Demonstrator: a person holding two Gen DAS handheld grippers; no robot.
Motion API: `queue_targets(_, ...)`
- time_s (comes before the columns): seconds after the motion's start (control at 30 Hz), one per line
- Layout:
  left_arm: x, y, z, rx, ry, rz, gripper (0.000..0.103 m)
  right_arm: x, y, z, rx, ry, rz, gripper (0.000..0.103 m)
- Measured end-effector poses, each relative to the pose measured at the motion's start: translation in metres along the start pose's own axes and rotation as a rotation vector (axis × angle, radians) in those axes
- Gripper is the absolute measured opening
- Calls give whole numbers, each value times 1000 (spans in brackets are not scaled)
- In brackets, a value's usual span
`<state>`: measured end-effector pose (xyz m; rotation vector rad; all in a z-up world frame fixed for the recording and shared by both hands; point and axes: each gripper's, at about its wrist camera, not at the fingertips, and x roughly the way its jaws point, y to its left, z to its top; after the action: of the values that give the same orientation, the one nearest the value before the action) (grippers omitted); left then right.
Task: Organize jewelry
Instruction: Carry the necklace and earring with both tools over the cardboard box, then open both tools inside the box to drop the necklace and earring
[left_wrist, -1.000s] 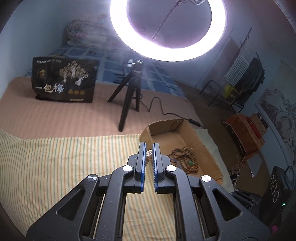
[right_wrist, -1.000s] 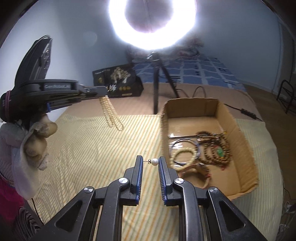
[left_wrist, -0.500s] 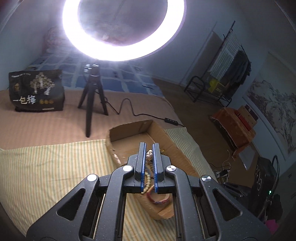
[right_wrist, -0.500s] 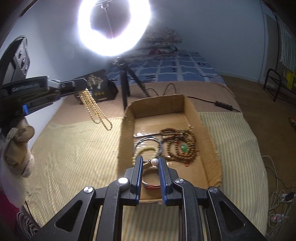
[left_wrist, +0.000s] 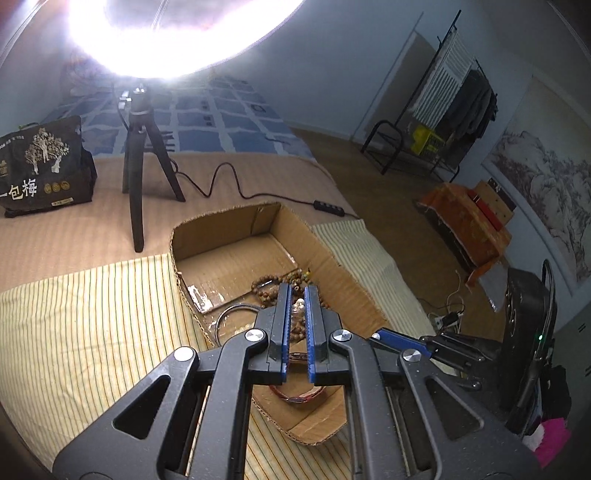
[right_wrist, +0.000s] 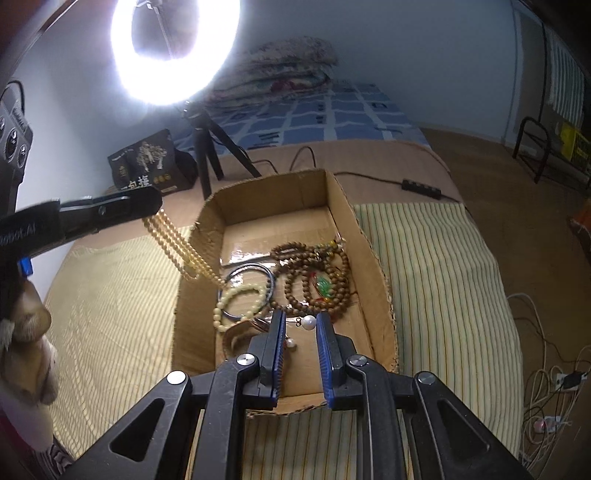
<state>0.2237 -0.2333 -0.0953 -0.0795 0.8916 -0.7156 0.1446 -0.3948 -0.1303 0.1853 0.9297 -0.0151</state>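
My left gripper (left_wrist: 298, 295) is shut on a pale yellow bead necklace (left_wrist: 298, 306), just above the open cardboard box (left_wrist: 221, 218). In the right wrist view the left gripper (right_wrist: 153, 205) reaches in from the left, and the necklace (right_wrist: 177, 247) dangles from it over the left wall of the box (right_wrist: 343, 206). My right gripper (right_wrist: 301, 321) is shut on a pearl earring (right_wrist: 309, 322) above the near end of the box. Inside lie brown wooden bead strings (right_wrist: 317, 273) with a green pendant (right_wrist: 324, 285), a cream bead bracelet (right_wrist: 236, 299) and a dark bangle (right_wrist: 251, 269).
The box rests on a yellow striped cloth (right_wrist: 436, 266) on a bed. Behind it stand a ring light (right_wrist: 173, 48) on a black tripod (left_wrist: 136, 155), a black printed bag (left_wrist: 40, 170) and a power cable (left_wrist: 229, 181). Floor with cables lies to the right.
Both grippers have moved right, from over the striped cloth to over the box. The necklace now hangs at the box's left wall and the earring is above the box's near end.
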Motion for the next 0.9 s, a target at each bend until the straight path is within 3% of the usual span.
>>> queue_targets(0.5,27,6,-10,11,63,52,5,25,-6,-6,21,64,-18,16)
queue_targets(0.9,29,13,-10,-7,63,73,5,27,-6,-6,18,72,-31,17)
